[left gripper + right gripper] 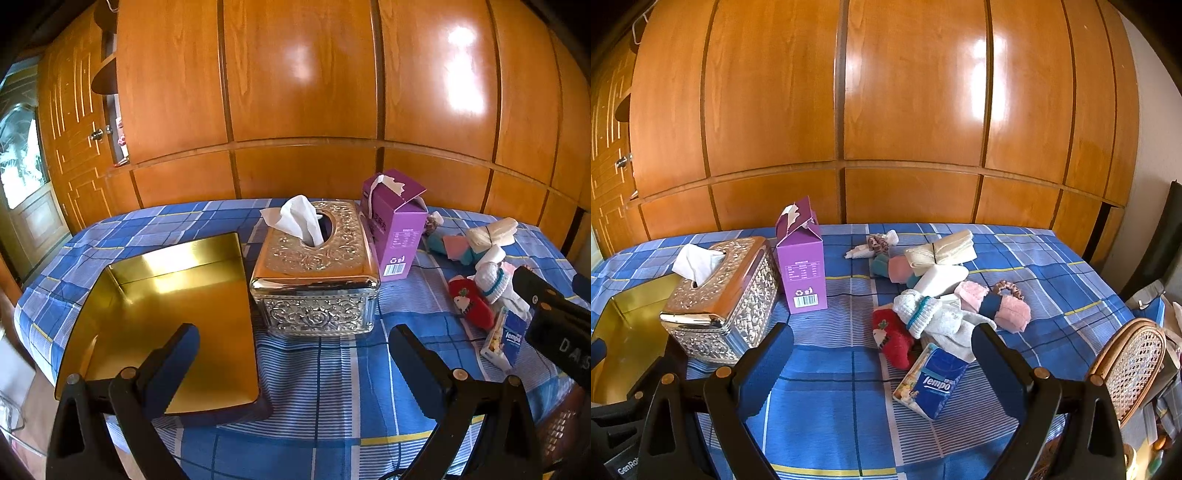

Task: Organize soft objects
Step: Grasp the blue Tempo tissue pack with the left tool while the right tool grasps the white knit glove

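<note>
Both claws stand wide and hold nothing: the right claw (882, 347) hangs over the bench (827, 406) just short of the soft pile, the left claw (295, 347) over the gold tray (207, 295) and tissue box (317, 273). Nearest the right claw lie the Tempo pack (932, 384), red sock (892, 341) and white sock (925, 314); pink cloths (1014, 314) and a cream bundle (942, 251) sit behind, a purple carton (803, 273) beside. No item is in the tray, so sorting looks barely begun. Next, probably, the right claw drops onto the pack or a sock and closes gently, since these things will squash.
</note>
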### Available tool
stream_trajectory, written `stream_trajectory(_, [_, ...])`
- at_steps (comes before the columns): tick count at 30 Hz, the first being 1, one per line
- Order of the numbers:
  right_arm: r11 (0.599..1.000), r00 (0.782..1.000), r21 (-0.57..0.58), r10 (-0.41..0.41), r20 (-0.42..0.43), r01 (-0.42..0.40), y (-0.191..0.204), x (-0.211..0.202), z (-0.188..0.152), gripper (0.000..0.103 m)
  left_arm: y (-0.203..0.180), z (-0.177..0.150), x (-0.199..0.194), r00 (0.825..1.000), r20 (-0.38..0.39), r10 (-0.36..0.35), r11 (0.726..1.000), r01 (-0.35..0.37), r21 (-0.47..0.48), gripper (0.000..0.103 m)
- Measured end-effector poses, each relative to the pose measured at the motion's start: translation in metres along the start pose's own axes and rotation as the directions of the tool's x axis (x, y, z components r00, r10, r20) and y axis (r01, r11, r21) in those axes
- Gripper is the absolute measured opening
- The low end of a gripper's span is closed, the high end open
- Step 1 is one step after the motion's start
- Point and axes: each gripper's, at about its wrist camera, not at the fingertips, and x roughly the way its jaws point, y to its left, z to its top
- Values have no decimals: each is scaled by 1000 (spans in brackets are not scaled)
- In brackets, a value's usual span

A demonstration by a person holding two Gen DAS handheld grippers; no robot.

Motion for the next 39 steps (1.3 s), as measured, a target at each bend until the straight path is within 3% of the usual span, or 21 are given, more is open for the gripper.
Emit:
stream_trajectory(12, [997, 998, 43, -57, 12, 56, -31, 3, 12, 99, -13, 0, 3, 1000, -3, -22, 999, 22, 48, 103])
stream_trajectory(15, [995, 997, 69, -75, 12, 74, -48, 4, 18, 99, -19, 2, 3, 998, 0, -55, 996, 55, 71, 103])
stream_trajectory(17, [993, 996, 79, -90, 12, 88, -60, 3, 21, 99, -22, 4, 4, 993, -5, -120, 989, 120, 85, 103])
stream_trajectory(19, [991, 994, 90, -105, 8, 104, -74, 3, 24, 99, -26, 6, 10, 976, -46, -213, 972, 216, 95, 103])
stream_trajectory(21, [988, 994, 112, -110, 0, 110, -89, 2, 27, 99, -31, 8, 18, 948, -111, -299, 947, 309, 86, 103])
stream_trajectory(25, [974, 992, 185, -129, -14, 130, -127, -4, 32, 99, -54, 15, 32, 915, -194, -354, 917, 380, 117, 103])
stream_trajectory(30, [952, 985, 255, -169, -22, 169, -165, -10, 33, 99, -89, 23, 41, 880, -235, -413, 869, 458, 187, 102])
stream_trajectory(32, [945, 983, 273, -178, -33, 180, -175, -10, 32, 99, -105, 25, 51, 852, -282, -441, 841, 502, 201, 101])
stream_trajectory(34, [941, 983, 285, -181, -38, 184, -182, -10, 31, 99, -123, 23, 60, 815, -346, -465, 808, 550, 210, 89])
stream_trajectory(37, [939, 984, 294, -172, -44, 177, -186, -9, 29, 99, -150, 18, 68, 791, -383, -477, 777, 583, 237, 82])
stream_trajectory(39, [941, 986, 292, -162, -48, 169, -186, -7, 29, 99, -170, 14, 71, 764, -416, -493, 742, 619, 259, 82])
